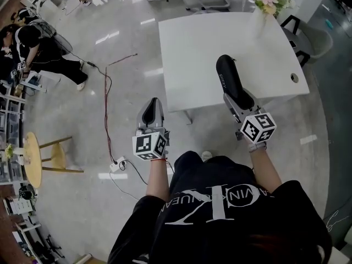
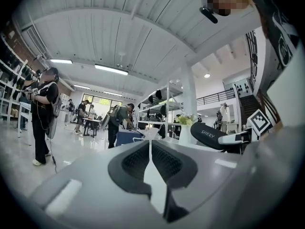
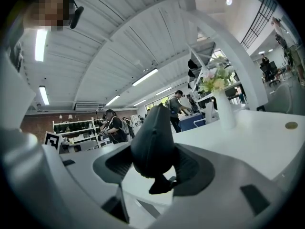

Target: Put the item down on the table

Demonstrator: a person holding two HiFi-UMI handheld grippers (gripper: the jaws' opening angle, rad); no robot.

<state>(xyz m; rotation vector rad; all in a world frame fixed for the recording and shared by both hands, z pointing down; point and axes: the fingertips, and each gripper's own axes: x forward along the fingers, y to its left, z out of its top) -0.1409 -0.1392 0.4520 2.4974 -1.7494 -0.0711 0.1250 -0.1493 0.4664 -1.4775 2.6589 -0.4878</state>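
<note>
A long black padded item (image 1: 228, 77) marked SHERY (image 2: 209, 135) juts out over the white table (image 1: 187, 48). My right gripper (image 1: 240, 99) is shut on its near end, and in the right gripper view the black item (image 3: 152, 140) fills the space between the jaws. The item is held above the tabletop near the table's front edge. My left gripper (image 1: 152, 113) hangs left of the table over the floor, shut with nothing in it; its jaws (image 2: 150, 166) meet in a thin seam.
A vase of flowers (image 1: 267, 1) stands at the table's far right corner. A cable hole (image 1: 294, 77) sits near the right edge. Red and white cables (image 1: 107, 109) run across the floor to a power strip (image 1: 117, 164). A person (image 1: 33, 48) crouches at left; a yellow stool (image 1: 38, 158) is nearby.
</note>
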